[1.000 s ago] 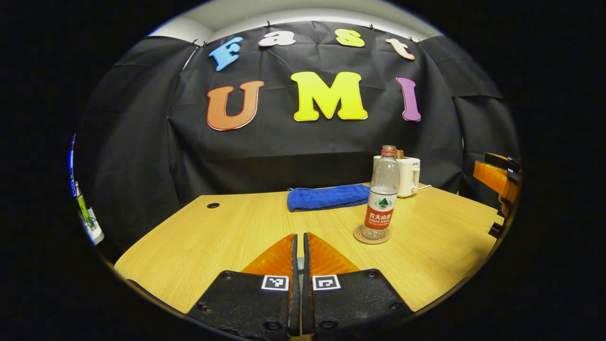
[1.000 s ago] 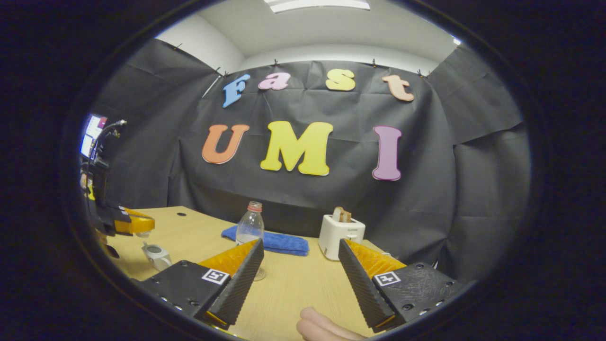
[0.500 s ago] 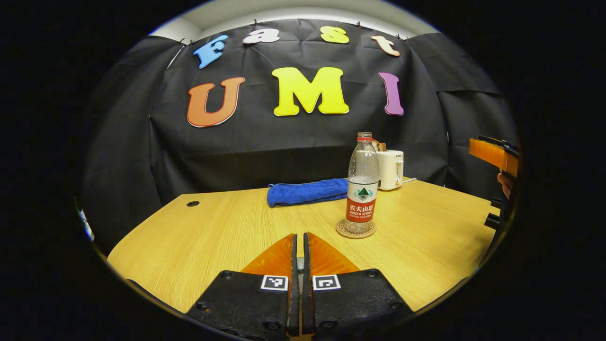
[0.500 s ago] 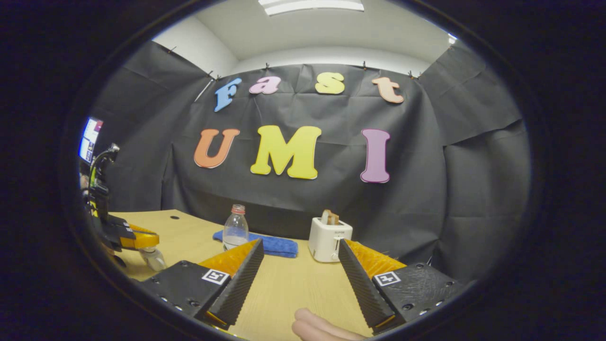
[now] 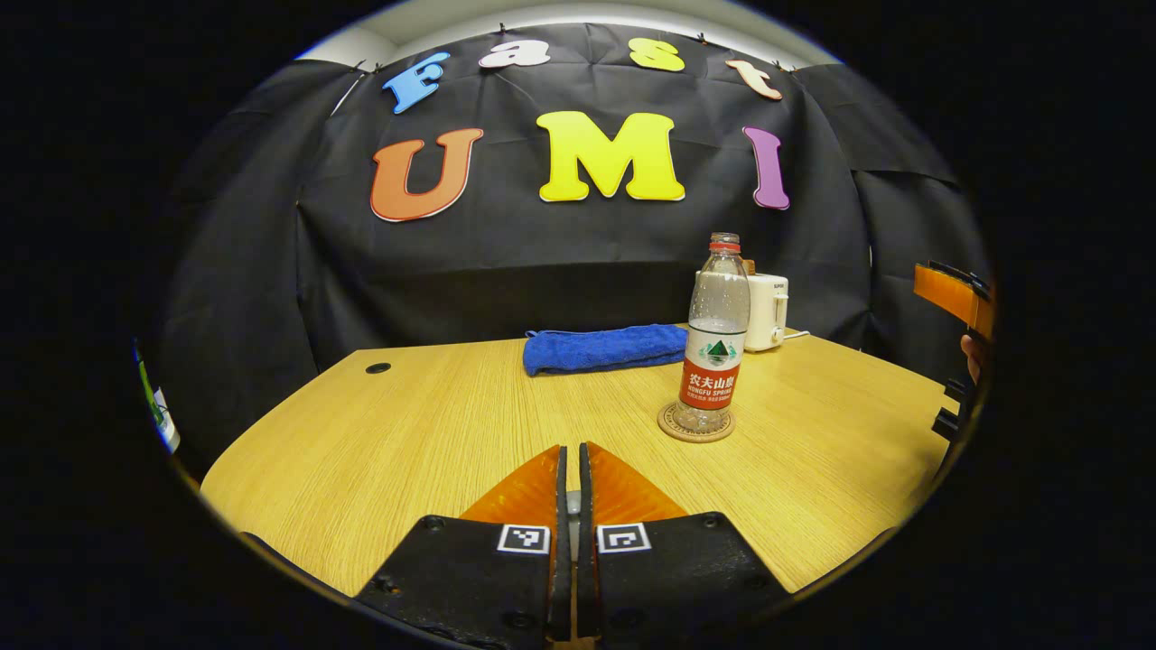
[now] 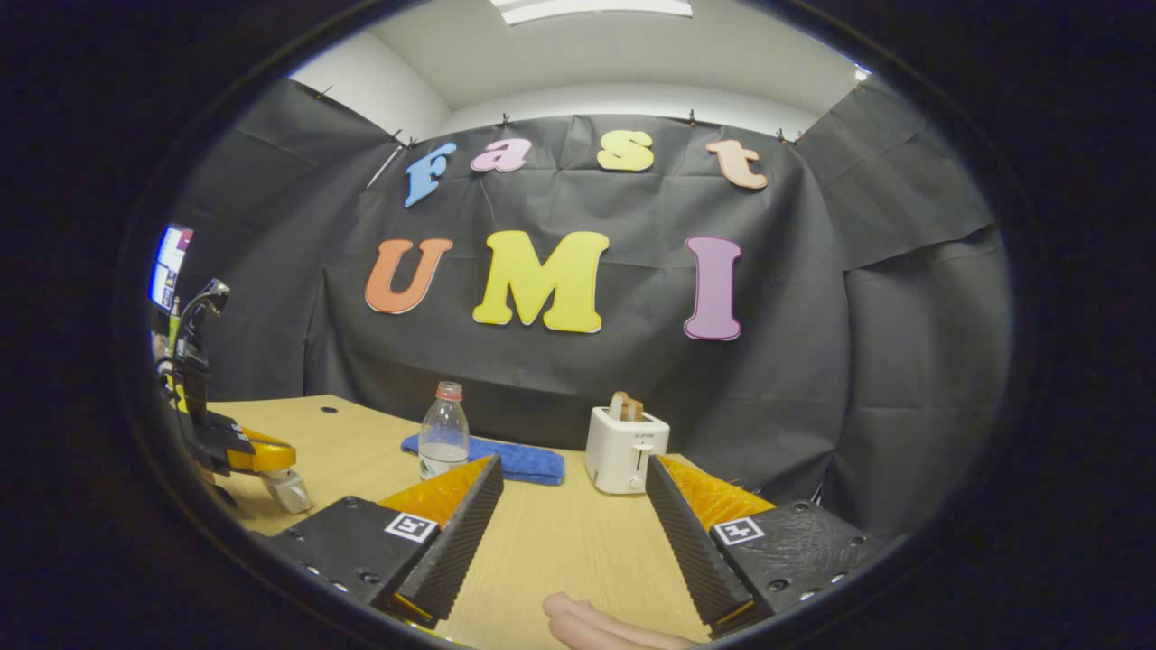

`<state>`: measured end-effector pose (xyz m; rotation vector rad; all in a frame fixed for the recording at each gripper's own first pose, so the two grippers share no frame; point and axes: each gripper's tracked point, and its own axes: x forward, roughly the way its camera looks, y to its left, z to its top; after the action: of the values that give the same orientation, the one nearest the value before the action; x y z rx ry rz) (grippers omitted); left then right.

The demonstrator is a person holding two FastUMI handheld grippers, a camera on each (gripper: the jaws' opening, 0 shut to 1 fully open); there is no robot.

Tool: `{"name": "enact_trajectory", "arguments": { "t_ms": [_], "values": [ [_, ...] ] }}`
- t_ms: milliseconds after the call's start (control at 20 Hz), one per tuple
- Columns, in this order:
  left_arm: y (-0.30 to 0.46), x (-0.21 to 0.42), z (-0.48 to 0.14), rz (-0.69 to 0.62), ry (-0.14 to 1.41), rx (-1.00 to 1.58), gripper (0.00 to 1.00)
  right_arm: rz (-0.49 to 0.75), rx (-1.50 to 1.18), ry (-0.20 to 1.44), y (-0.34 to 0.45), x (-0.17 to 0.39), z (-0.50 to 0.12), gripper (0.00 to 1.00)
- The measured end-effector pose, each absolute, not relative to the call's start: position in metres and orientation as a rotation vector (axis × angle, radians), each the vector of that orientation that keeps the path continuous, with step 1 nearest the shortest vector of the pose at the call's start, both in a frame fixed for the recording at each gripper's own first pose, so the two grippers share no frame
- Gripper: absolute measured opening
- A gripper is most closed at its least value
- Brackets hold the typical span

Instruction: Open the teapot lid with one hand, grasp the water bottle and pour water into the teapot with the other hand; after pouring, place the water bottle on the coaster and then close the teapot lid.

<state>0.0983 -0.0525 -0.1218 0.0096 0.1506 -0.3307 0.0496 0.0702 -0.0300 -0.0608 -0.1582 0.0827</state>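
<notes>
- Tabletop point(image 5: 433, 424), pale wood grain, carries everything; a blue towel point(image 5: 605, 348) lies folded along its far edge, and a white toaster point(image 6: 625, 449) with bread in its slot stands near it.
- Left gripper point(image 5: 569, 487) hovers low over the near part of the tabletop with its jaws pressed together; something small and pale sits deep in the slit between them, too hidden to name. In the right gripper view this gripper point(image 6: 248, 451) sits far to the left with a pale rounded object point(image 6: 287, 490) just under it, possibly the teapot or its lid, but I cannot tell.
- Right gripper point(image 6: 571, 519) hangs above the tabletop with jaws spread wide and nothing between them; fingertips of the holding hand point(image 6: 596, 627) show at the bottom.
- Water bottle point(image 5: 715, 336) stands upright on the round coaster point(image 5: 695, 424), red cap on, partly filled, so pouring looks done and closing the lid looks like what remains.
- Risks, as I judge them: the tall, narrow bottle would tip easily if either gripper swings past it; a lid lowered off-centre could skid off the rim and drop.
</notes>
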Motion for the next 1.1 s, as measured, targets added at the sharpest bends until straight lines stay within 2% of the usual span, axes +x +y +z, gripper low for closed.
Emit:
{"name": "enact_trajectory", "arguments": {
  "t_ms": [100, 200, 300, 350, 400, 550, 600, 700, 850, 1050, 1100],
  "values": [
    [-0.047, 0.101, -0.122, -0.302, 0.157, -0.004, 0.06, 0.089, -0.076, -0.161, 0.073, 0.048, -0.030, 0.95],
    [-0.050, 0.102, -0.123, -0.304, 0.154, -0.009, 0.06, 0.090, -0.091, -0.166, 0.075, 0.047, -0.030, 0.92],
    [-0.050, 0.101, -0.122, -0.300, 0.153, -0.006, 0.07, 0.088, -0.106, -0.170, 0.076, 0.046, -0.029, 0.95],
    [-0.050, 0.102, -0.124, -0.299, 0.154, -0.004, 0.07, 0.091, -0.109, -0.169, 0.077, 0.046, -0.030, 0.92],
    [-0.050, 0.103, -0.123, -0.297, 0.153, -0.004, 0.08, 0.096, -0.110, -0.166, 0.079, 0.046, -0.032, 0.98],
    [-0.052, 0.109, -0.128, -0.286, 0.168, -0.011, 0.08, 0.104, -0.121, -0.147, 0.083, 0.049, -0.038, 0.92],
    [-0.052, 0.109, -0.127, -0.284, 0.163, -0.006, 0.08, 0.104, -0.128, -0.142, 0.084, 0.049, -0.040, 0.95],
    [-0.051, 0.110, -0.126, -0.275, 0.162, 0.003, 0.08, 0.104, -0.134, -0.145, 0.085, 0.049, -0.039, 0.92],
    [-0.048, 0.109, -0.121, -0.269, 0.178, -0.036, 0.09, 0.107, -0.134, -0.147, 0.086, 0.048, -0.038, 0.95],
    [-0.044, 0.103, -0.108, -0.272, 0.160, -0.069, 0.13, 0.104, -0.135, -0.148, 0.085, 0.048, -0.037, 0.95],
    [-0.041, 0.103, -0.107, -0.261, 0.163, -0.071, 0.18, 0.099, -0.132, -0.148, 0.083, 0.048, -0.037, 0.95]
  ]
}}
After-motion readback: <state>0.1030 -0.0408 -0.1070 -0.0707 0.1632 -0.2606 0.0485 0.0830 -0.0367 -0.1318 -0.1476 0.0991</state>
